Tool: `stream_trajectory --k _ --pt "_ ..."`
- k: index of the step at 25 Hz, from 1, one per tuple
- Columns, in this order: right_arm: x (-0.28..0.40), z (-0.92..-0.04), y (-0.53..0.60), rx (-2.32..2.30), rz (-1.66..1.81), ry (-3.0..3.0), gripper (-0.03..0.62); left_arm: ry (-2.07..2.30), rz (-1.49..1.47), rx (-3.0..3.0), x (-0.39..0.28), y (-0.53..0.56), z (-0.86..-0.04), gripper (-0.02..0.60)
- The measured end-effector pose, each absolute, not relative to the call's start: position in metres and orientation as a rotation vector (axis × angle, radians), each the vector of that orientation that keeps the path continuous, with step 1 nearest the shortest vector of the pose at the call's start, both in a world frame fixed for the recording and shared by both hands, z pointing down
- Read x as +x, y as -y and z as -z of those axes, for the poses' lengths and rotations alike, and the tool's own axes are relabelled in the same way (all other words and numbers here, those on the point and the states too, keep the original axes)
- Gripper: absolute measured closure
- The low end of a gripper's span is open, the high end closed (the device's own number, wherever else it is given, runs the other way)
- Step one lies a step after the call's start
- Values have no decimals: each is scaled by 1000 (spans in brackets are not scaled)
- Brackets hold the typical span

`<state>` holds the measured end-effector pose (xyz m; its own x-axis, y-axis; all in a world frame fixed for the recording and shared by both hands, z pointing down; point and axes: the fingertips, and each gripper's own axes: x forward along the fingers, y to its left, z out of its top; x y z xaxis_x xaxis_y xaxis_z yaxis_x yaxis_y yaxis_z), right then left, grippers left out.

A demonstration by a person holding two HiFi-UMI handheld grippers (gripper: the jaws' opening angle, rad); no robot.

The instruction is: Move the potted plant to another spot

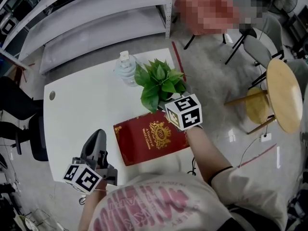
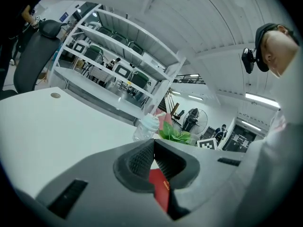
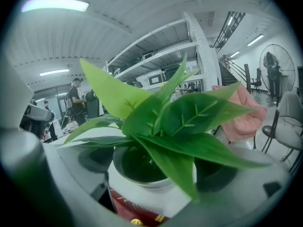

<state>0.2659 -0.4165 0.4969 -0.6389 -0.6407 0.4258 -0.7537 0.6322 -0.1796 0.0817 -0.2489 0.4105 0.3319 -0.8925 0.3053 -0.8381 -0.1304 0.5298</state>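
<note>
A potted plant [image 1: 159,81] with broad green leaves stands in a white pot [image 3: 151,193] at the far edge of a red book [image 1: 149,138] on the white table [image 1: 82,109]. My right gripper [image 1: 166,105] reaches in from the near side and is shut on the pot, one jaw against each side; the leaves [image 3: 161,122] fill the right gripper view. The red book [image 3: 137,212] shows just under the pot. I cannot tell whether the pot is lifted. My left gripper [image 1: 96,137] rests at the table's near left, shut and empty, its tips [image 2: 154,145] meeting.
A clear water bottle [image 1: 126,67] stands just left of and behind the plant. Grey shelves [image 1: 96,13] run behind the table. To the right are a round wooden stool [image 1: 281,93] and chairs [image 1: 260,47], to the left a black office chair [image 1: 19,124].
</note>
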Motion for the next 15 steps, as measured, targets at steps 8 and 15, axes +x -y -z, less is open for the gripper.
stream_trajectory --k 8,15 --pt "264 -498 419 1094 -489 2548 79 1474 115 1973 87 254 -423 578" --pt "265 -499 418 1108 -495 2531 79 1438 108 1991 79 250 -423 578"
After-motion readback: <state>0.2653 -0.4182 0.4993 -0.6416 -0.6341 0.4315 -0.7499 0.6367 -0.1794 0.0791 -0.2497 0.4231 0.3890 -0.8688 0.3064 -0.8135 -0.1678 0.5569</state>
